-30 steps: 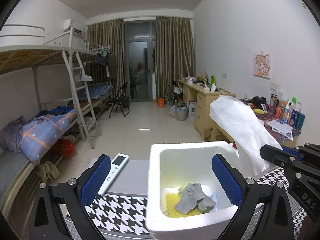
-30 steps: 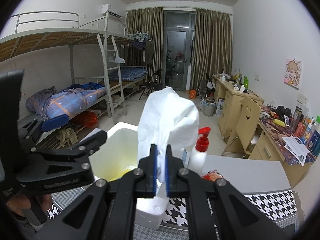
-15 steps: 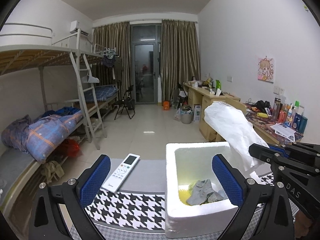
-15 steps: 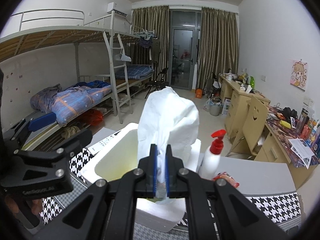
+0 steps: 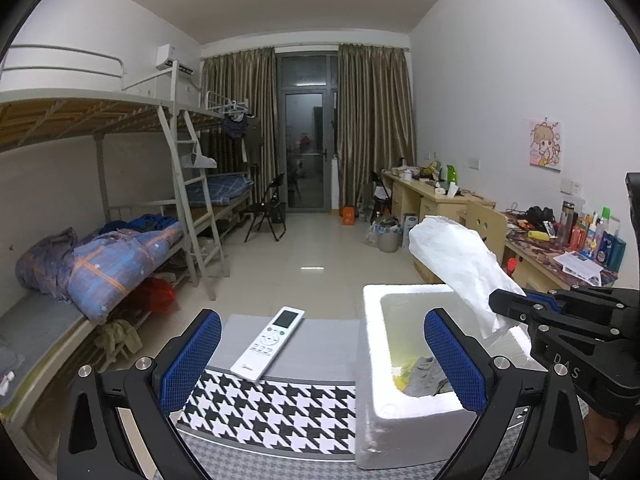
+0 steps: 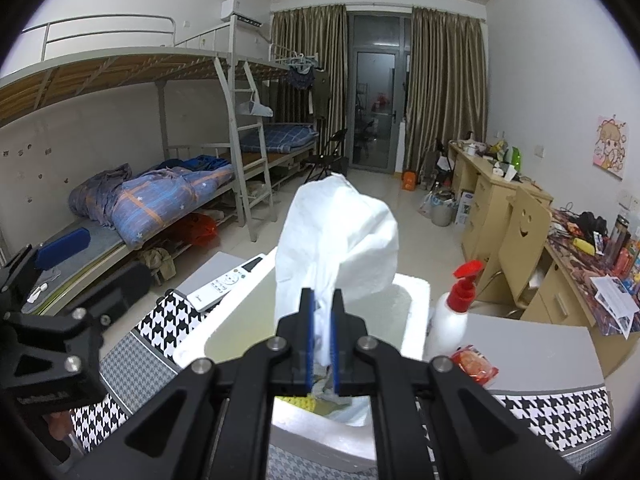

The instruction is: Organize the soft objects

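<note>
Left view is sliding leftward: the white rectangular foam box [image 5: 404, 356] is now sitting right of frame, the white remote control [image 5: 268, 343] more central. The right gripper [image 6: 320, 322] is pinching the crumpled white plastic bag [image 6: 340, 236] shut at its lower edge, long axis rising up and away over the box's open top. The left gripper [image 5: 320, 356] is standing wide open and empty beside the box; the right is nearer.

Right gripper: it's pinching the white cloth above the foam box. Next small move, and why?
Probably lower the right gripper toward the white foam box before releasing. It is shut on the white cloth, which stands up above the box opening, and a grey sock already lies inside. The left gripper is open and empty, beside the white remote control.
</note>
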{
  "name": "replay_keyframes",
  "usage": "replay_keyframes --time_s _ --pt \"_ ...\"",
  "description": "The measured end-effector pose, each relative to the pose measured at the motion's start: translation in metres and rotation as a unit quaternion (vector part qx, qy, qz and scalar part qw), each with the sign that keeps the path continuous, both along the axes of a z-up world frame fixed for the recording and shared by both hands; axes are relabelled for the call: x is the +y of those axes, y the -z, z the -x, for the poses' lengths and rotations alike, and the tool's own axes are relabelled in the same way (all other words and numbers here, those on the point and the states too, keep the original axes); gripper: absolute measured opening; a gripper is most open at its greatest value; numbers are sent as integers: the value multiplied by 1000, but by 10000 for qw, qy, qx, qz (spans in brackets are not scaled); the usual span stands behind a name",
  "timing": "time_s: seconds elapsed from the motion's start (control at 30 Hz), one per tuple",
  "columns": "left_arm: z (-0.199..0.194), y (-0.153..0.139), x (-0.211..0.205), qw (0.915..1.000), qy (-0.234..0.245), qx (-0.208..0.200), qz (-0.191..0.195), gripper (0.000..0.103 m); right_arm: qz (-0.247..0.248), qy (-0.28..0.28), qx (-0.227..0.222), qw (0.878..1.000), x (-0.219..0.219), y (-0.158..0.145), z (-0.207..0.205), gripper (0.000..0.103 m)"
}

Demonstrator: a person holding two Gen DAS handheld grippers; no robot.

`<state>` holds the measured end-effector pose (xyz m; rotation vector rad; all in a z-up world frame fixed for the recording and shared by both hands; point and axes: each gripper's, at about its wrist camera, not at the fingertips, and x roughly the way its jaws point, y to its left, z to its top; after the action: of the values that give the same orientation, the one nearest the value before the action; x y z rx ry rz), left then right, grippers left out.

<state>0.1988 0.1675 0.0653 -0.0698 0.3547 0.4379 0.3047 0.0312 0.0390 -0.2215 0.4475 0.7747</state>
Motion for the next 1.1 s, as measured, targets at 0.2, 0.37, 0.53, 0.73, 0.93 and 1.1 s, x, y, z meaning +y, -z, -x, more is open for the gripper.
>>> replay_keyframes --time_s 0.2,0.37,0.53,0.73,0.93,1.1 --pt "3 0 5 10000 -72 -1 31 102 40 -14 57 10000 5 5 -1 9" --pt "4 1 6 10000 -79 -5 47 102 180 -6 169 9997 13 11 -9 9" --pt "3 3 6 9999 -85 20 73 102 223 -15 341 9992 16 17 -14 20" --pt "3 5 8 9999 -86 51 82 102 135 8 446 9989 13 18 -17 62" --pt "2 5 9 9999 -53 40 100 102 121 -4 385 9992 12 15 -12 66" --pt "9 1 5 10000 -6 -36 92 102 -1 -9 293 9996 1 4 -5 70"
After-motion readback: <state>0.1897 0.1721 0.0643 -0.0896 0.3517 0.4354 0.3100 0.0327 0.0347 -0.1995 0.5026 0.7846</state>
